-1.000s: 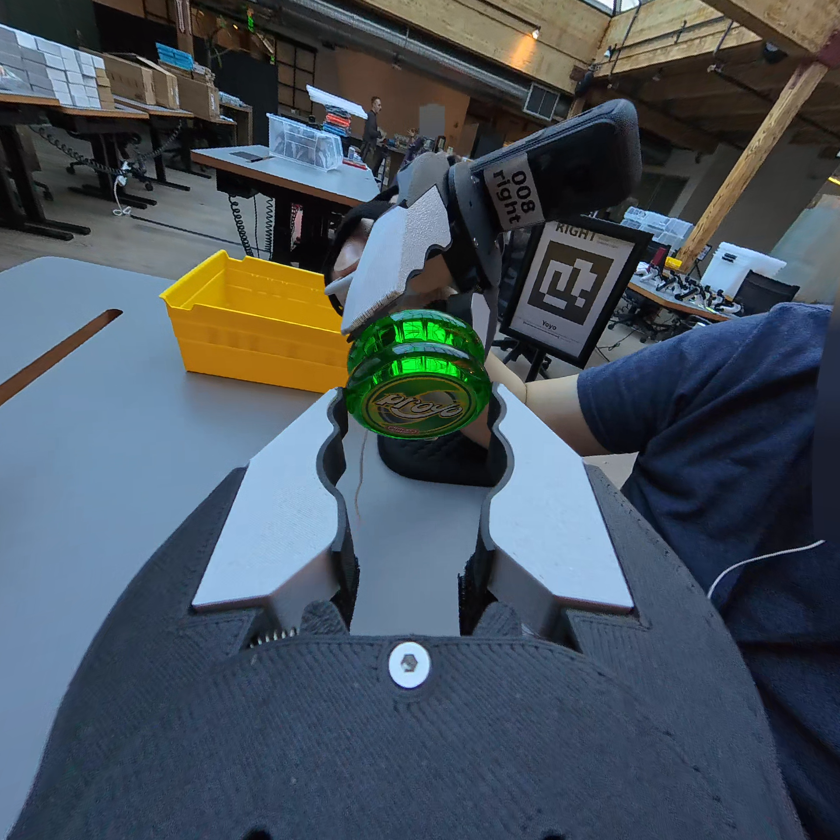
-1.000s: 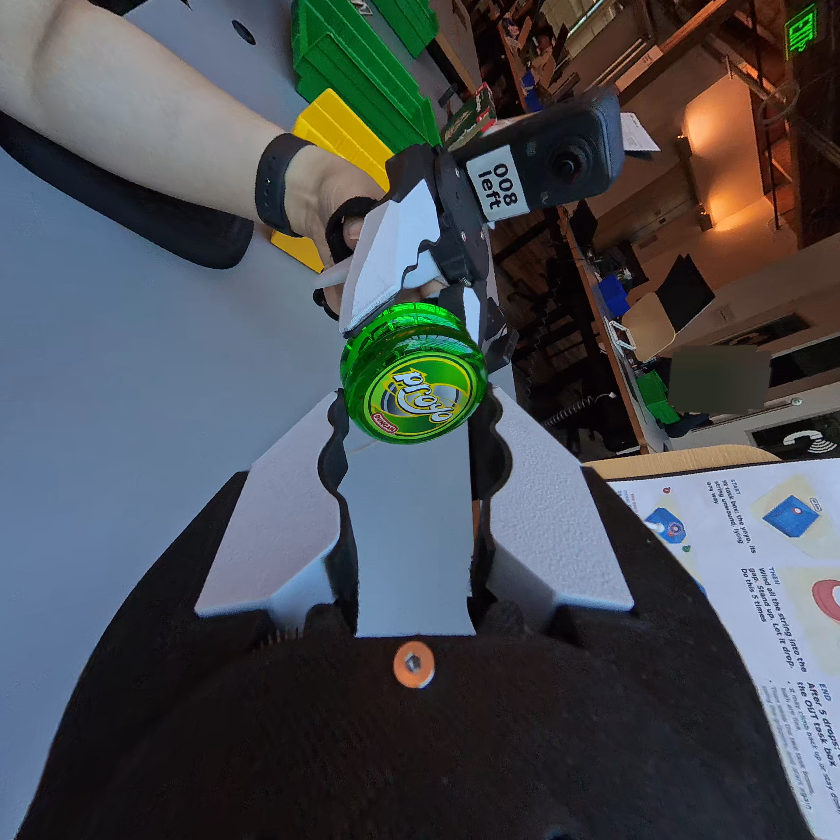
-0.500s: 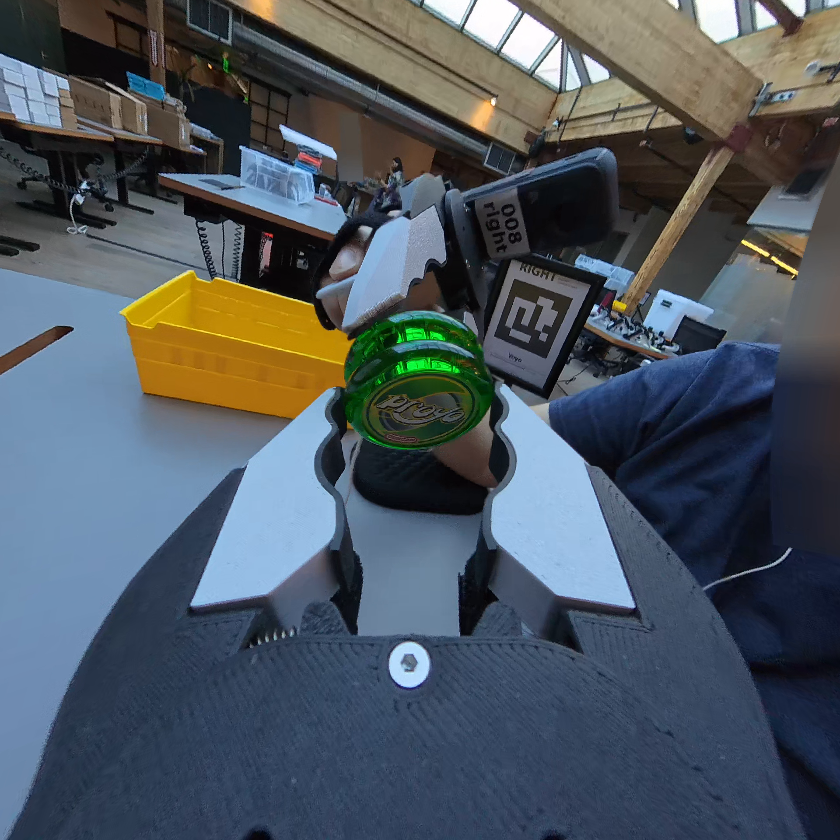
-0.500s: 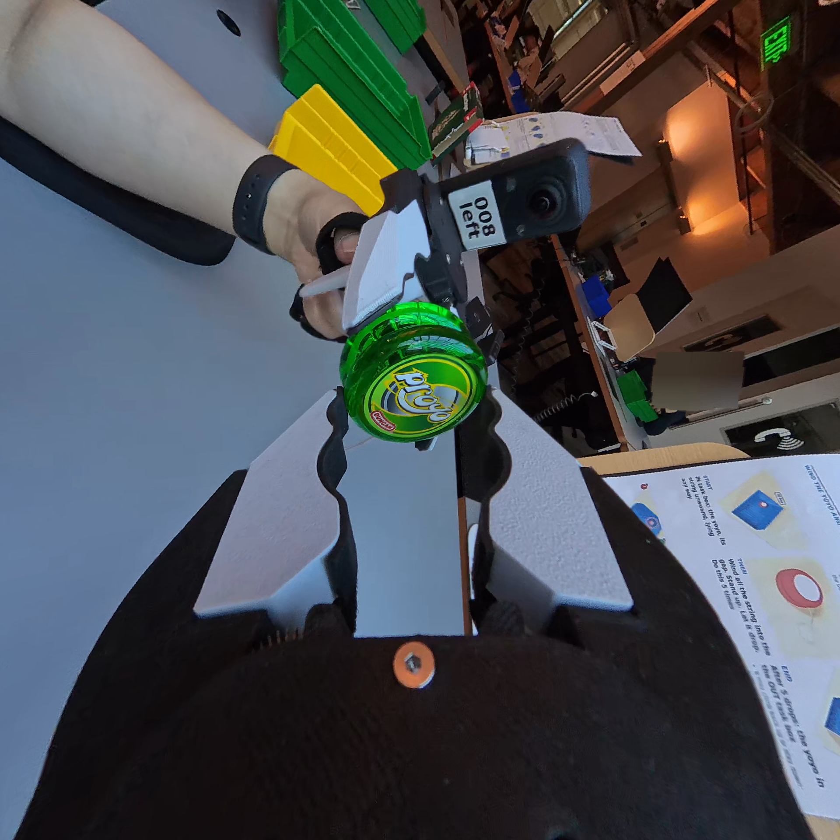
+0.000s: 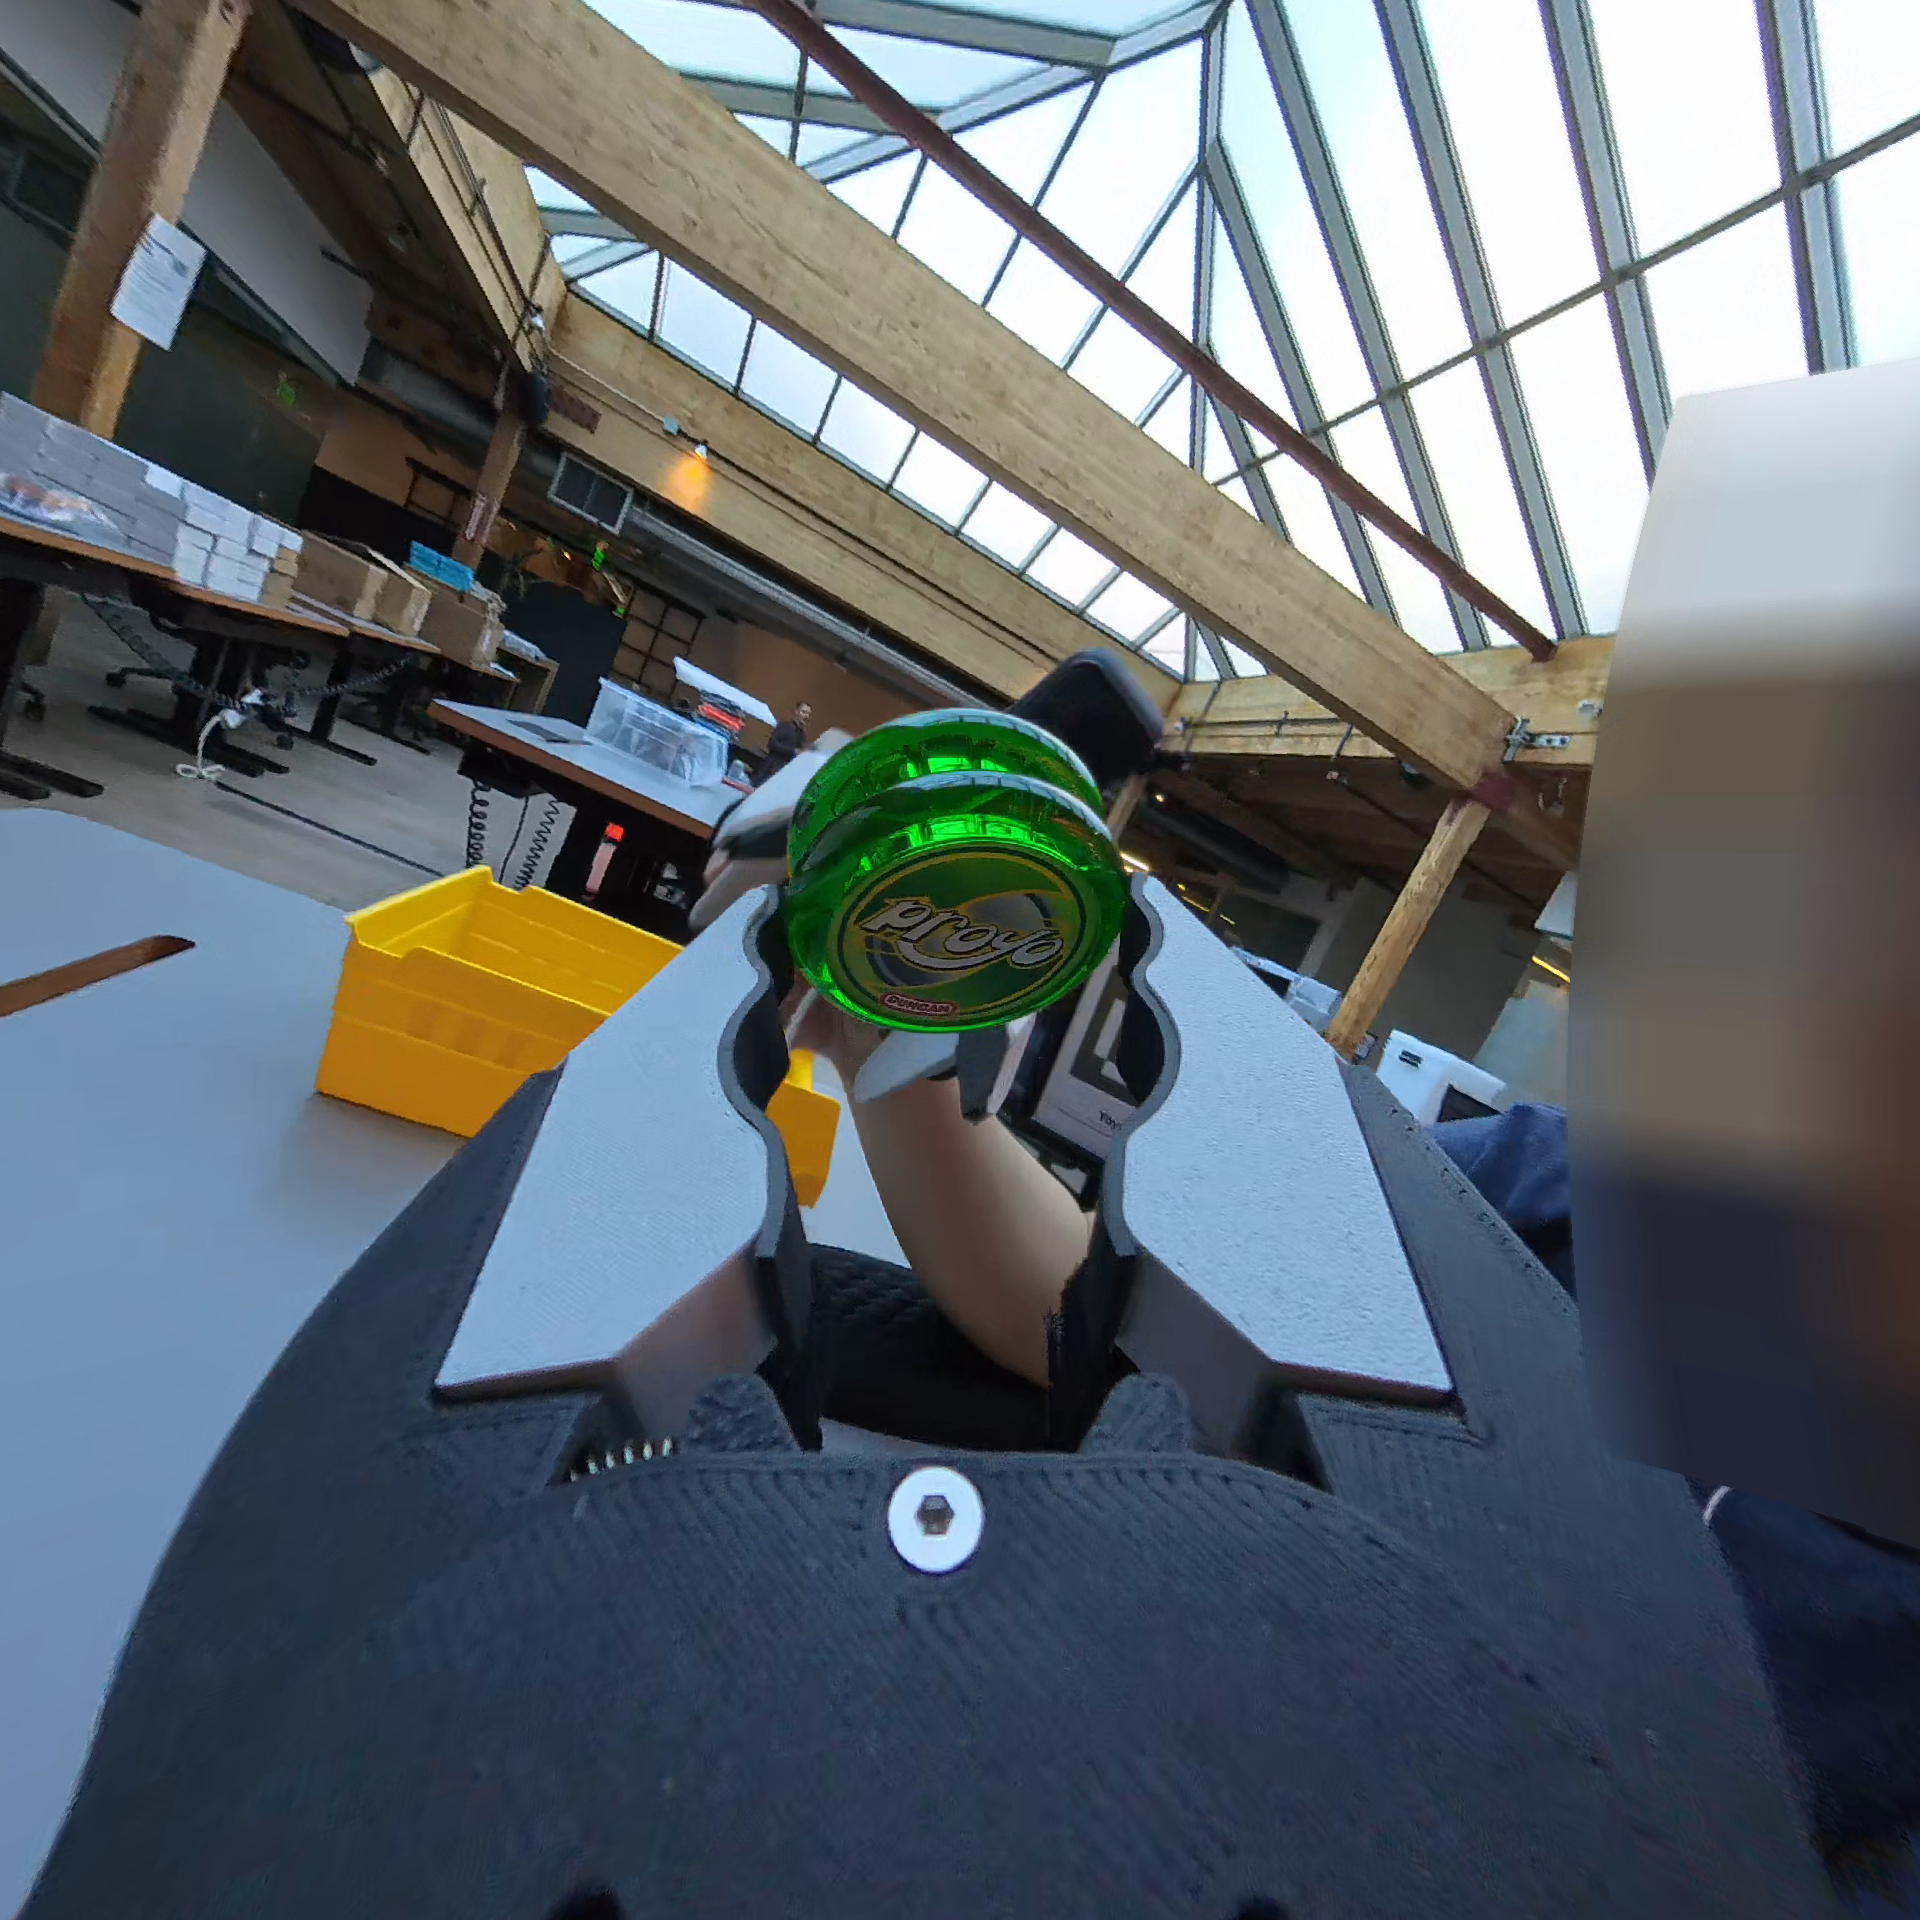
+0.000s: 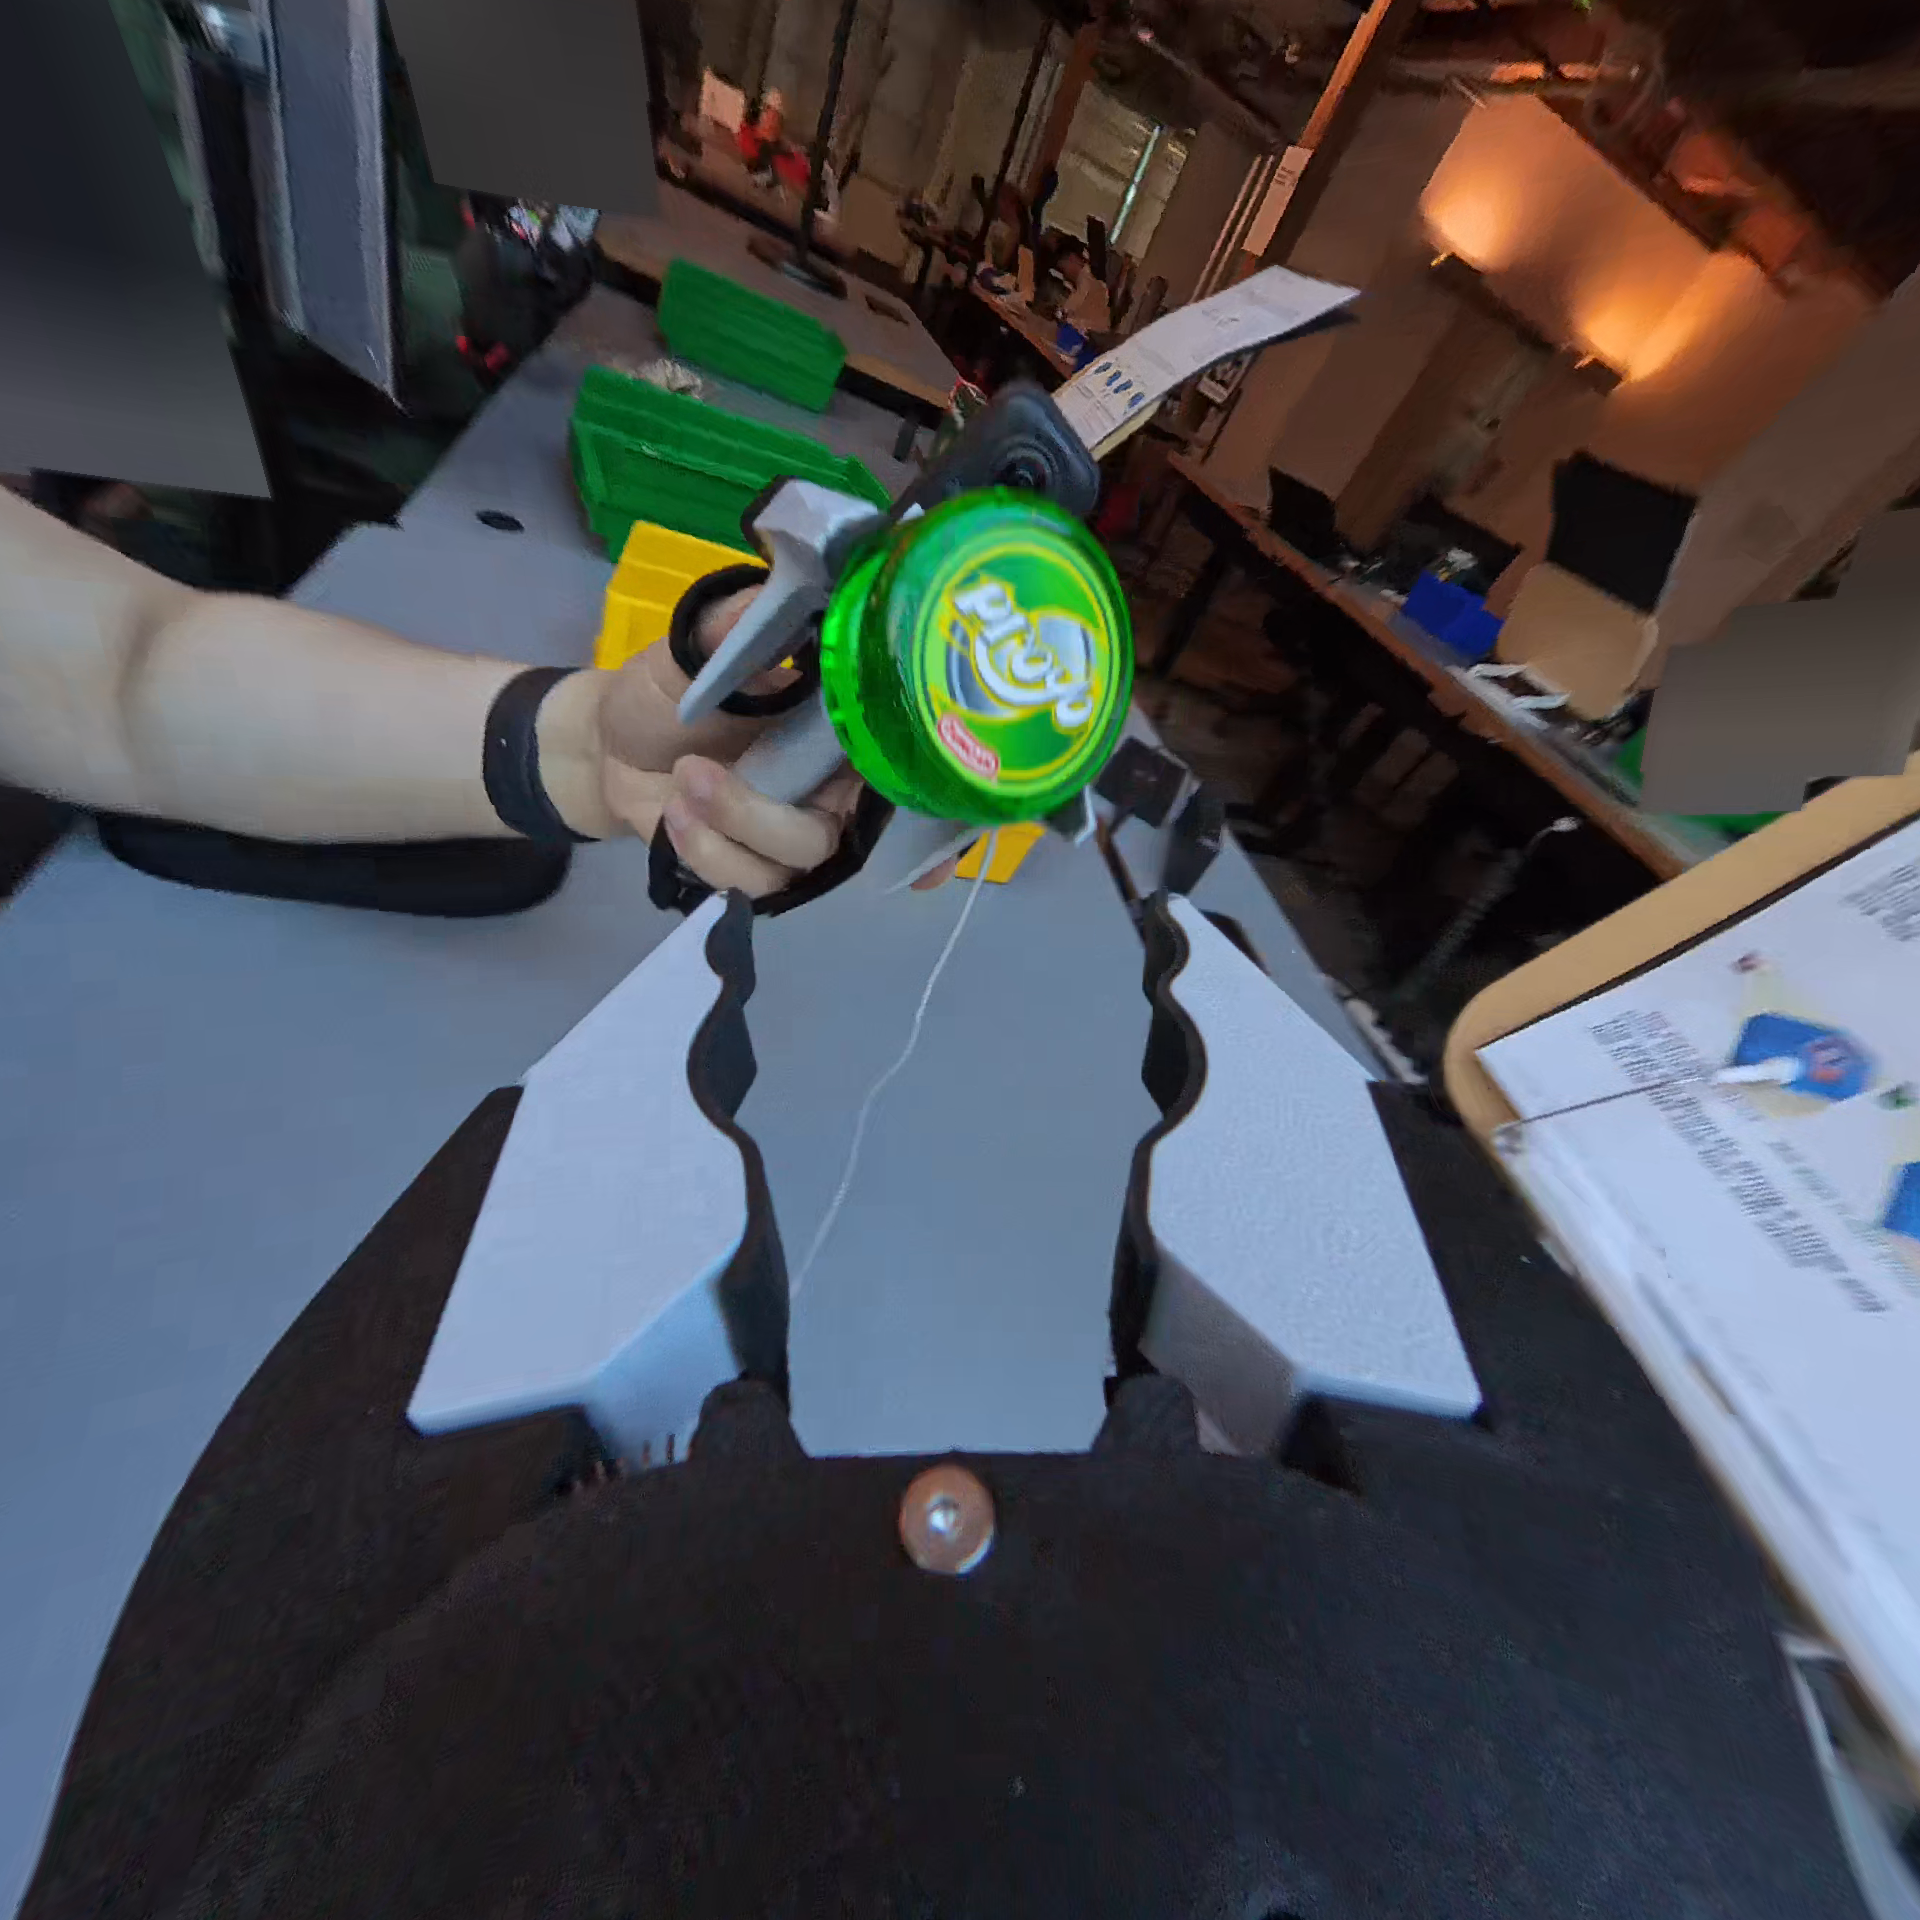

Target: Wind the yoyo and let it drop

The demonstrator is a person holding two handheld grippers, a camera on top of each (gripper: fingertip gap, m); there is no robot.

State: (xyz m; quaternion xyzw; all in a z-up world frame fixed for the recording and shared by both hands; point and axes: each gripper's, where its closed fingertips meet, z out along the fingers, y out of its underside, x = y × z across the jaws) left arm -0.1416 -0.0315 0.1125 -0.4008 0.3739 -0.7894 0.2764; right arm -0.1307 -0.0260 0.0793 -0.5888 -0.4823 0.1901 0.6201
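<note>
The green translucent yoyo [image 5: 951, 873] sits between the fingertips of my left gripper [image 5: 951, 899], which is shut on it and tilted up off the grey table [image 5: 156, 1143]. In the right wrist view the yoyo [image 6: 977, 665] shows face-on, held by the left gripper's grey fingers [image 6: 779, 603]. My right gripper [image 6: 945, 920] is open and empty just below and in front of the yoyo. A thin white string [image 6: 894, 1060] hangs from the yoyo down between the right gripper's fingers toward its left finger; its end is not visible.
A yellow bin [image 5: 488, 987] stands on the table behind the grippers, with green bins [image 6: 707, 457] beyond it. A printed sheet on a wooden board [image 6: 1714, 1143] lies at the right. A black arm pad [image 6: 332, 873] lies under the person's forearm.
My right gripper has opened, let go of the yoyo and drawn back. My left gripper has kept the yoyo and tilted upward. The string now shows hanging from the yoyo.
</note>
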